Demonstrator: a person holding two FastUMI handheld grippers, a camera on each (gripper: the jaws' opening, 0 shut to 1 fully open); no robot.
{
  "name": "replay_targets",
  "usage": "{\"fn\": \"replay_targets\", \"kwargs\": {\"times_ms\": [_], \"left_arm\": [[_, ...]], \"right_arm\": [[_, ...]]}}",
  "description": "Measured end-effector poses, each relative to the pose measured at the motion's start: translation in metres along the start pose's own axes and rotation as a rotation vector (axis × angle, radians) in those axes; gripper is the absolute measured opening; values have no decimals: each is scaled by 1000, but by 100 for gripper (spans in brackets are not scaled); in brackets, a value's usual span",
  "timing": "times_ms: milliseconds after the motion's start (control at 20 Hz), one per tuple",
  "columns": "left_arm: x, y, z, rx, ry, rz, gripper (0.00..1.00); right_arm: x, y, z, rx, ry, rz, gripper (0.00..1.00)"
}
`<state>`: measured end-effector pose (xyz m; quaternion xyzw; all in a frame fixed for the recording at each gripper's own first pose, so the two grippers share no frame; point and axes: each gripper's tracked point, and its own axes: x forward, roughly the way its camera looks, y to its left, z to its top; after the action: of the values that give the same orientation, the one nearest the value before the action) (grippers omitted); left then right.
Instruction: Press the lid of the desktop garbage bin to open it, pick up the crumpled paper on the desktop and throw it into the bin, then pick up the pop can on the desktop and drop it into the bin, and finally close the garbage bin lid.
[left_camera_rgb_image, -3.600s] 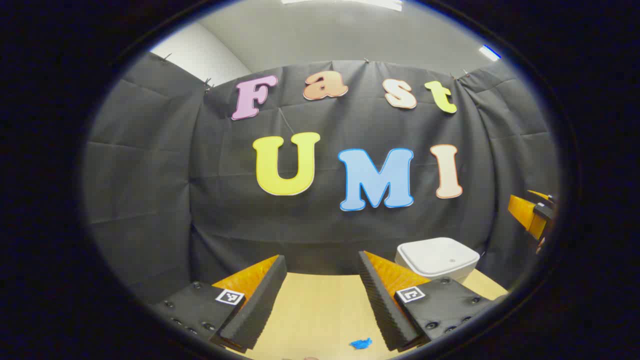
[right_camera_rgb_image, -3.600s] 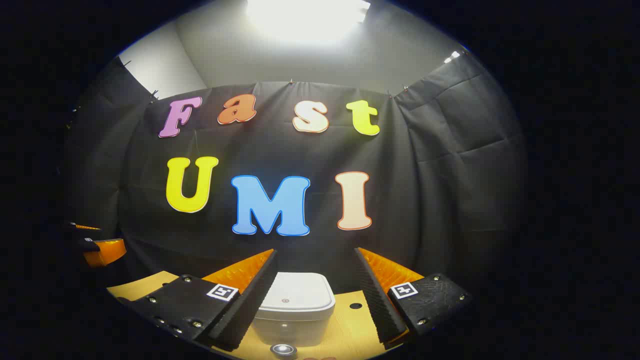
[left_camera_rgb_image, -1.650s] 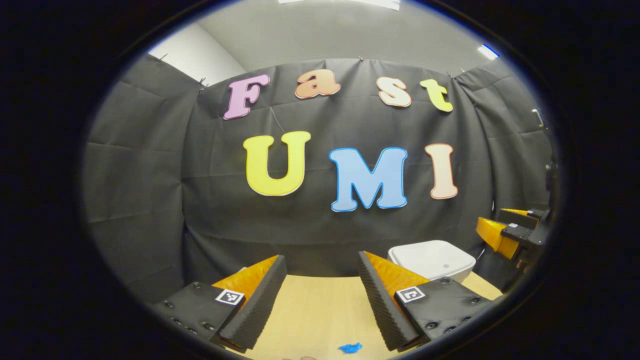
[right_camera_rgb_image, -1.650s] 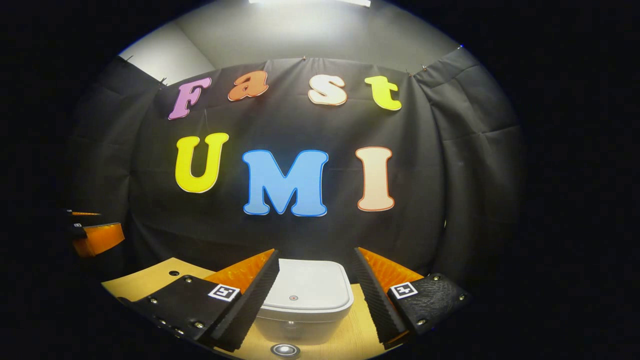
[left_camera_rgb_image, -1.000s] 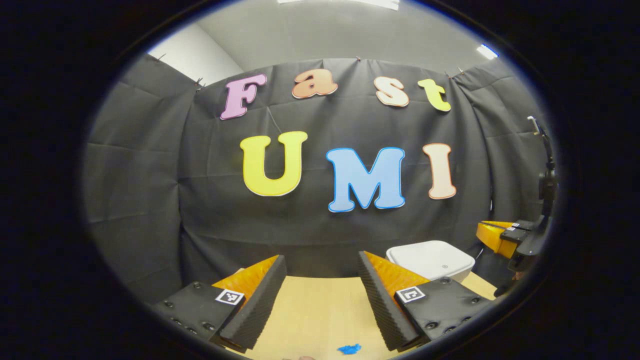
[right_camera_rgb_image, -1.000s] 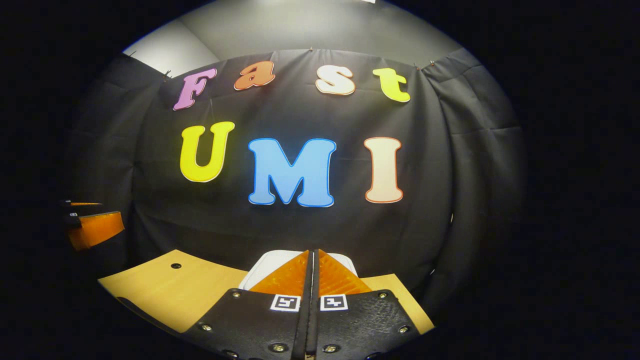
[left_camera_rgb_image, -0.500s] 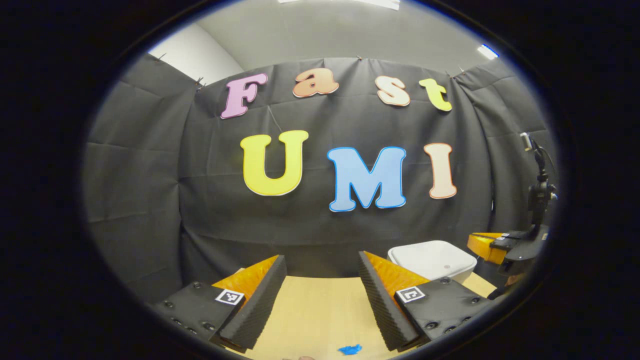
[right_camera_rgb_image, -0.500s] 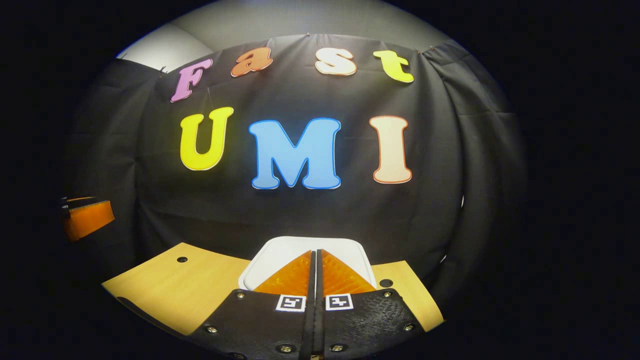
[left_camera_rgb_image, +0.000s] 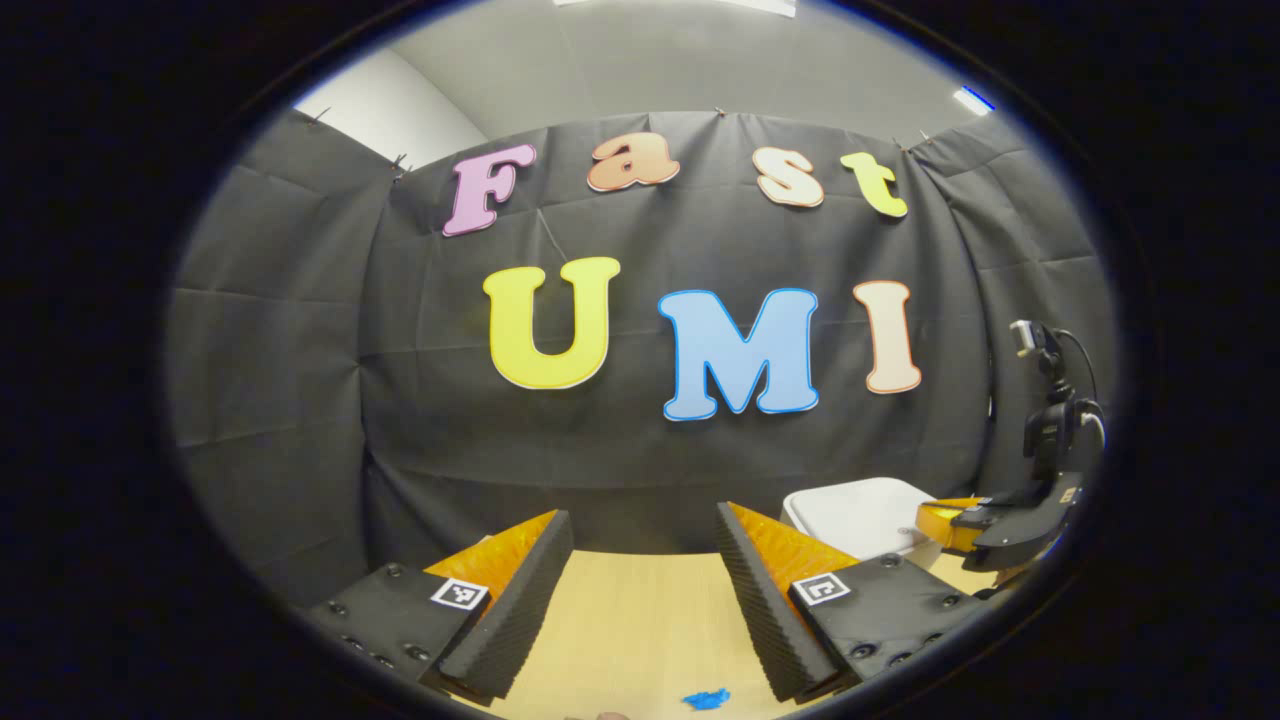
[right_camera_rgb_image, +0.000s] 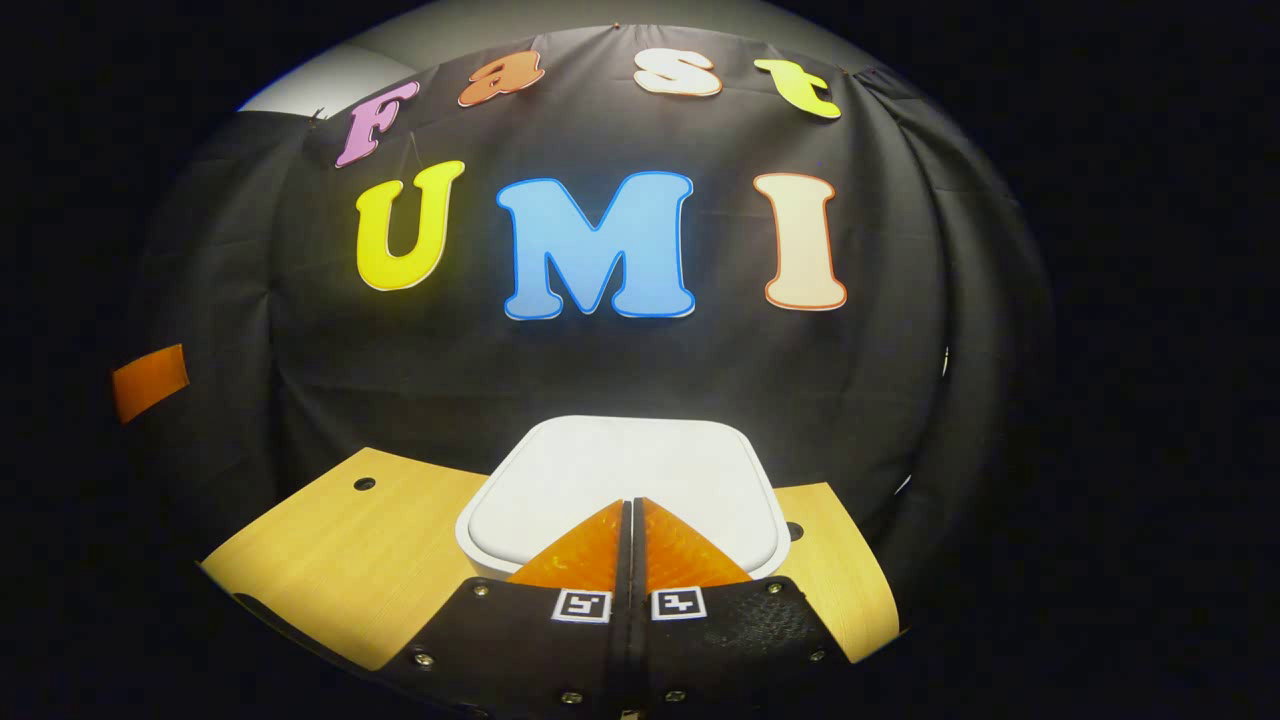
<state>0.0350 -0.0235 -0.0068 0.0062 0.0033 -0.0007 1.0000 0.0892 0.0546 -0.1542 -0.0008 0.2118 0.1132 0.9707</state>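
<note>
A white desktop bin with its lid (right_camera_rgb_image: 620, 470) down stands on the wooden table at the back, against the black cloth. My right gripper (right_camera_rgb_image: 630, 505) is shut with nothing between its fingers, and its tips sit over the near part of the lid. In the left gripper view the same bin (left_camera_rgb_image: 850, 505) is at the right, with the right gripper (left_camera_rgb_image: 940, 518) lowered onto its near right side. My left gripper (left_camera_rgb_image: 640, 540) hangs open over bare table, well left of the bin.
The wooden table (left_camera_rgb_image: 640, 620) runs to the black cloth wall. A small blue scrap (left_camera_rgb_image: 705, 698) lies on it near the bottom edge of the left gripper view. Two small holes (right_camera_rgb_image: 363, 483) mark the tabletop beside the bin.
My right gripper shut its fingers about a second ago and has since come down and forward onto the bin's lid. The left gripper has stayed almost still.
</note>
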Motion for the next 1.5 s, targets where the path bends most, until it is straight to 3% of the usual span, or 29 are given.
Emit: {"fn": "replay_targets", "kwargs": {"times_ms": [800,1300,1500], "left_arm": [[0,0,-7,-25,17,0,94],[-5,2,-5,-20,13,-4,94],[-6,5,-6,-20,14,-4,95]], "right_arm": [[4,1,-16,41,39,27,1],[1,1,-5,19,-16,14,1],[-12,1,19,6,-96,10,1]]}}
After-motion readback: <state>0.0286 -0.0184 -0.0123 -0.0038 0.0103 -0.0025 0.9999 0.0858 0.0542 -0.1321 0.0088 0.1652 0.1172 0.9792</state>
